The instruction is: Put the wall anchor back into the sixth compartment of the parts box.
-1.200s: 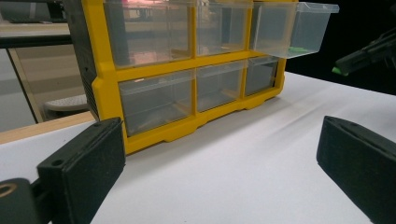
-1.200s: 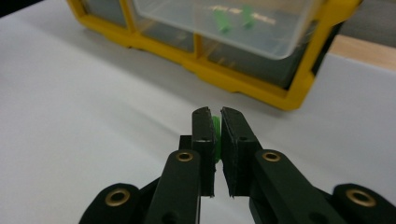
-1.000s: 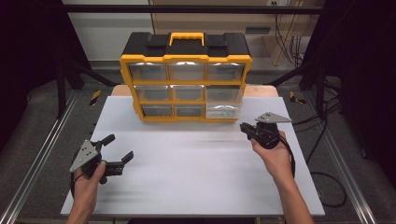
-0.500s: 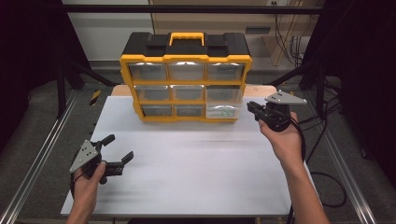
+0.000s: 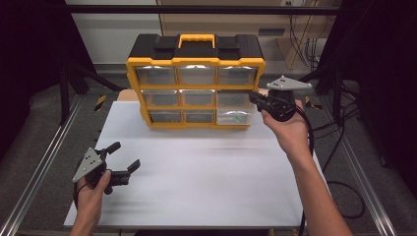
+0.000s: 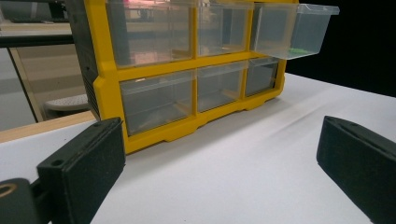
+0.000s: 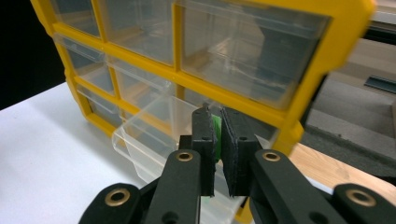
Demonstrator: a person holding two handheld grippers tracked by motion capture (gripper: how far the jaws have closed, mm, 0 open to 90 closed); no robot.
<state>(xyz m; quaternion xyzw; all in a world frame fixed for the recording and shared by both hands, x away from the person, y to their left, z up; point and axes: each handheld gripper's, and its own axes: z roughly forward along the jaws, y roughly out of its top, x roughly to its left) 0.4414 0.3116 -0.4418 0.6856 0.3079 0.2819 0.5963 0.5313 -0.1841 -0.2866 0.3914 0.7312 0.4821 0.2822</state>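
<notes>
Green piece [image 7: 216, 135], small and thin, is pinched between the closed black pads of the right claw [image 7: 217, 140]; only its edge shows in the right gripper view, so its shape cannot be told. Right claw [image 5: 259, 100] is held up off the surface at about 2 o'clock in the high view, tips just beside the organizer's right edge. Below the tips sits a clear drawer [image 7: 154, 135], pulled out of the bottom row at the organizer's right end. Yellow organizer [image 5: 196, 61] with black top and yellow handle stands at 12 o'clock on the white surface [image 5: 206, 177], three rows of clear drawers facing the person. Left claw [image 5: 121, 158] rests low at 8 o'clock, well apart from the organizer, jaws spread wide with nothing between them; its view looks across bare surface at the organizer's front.
</notes>
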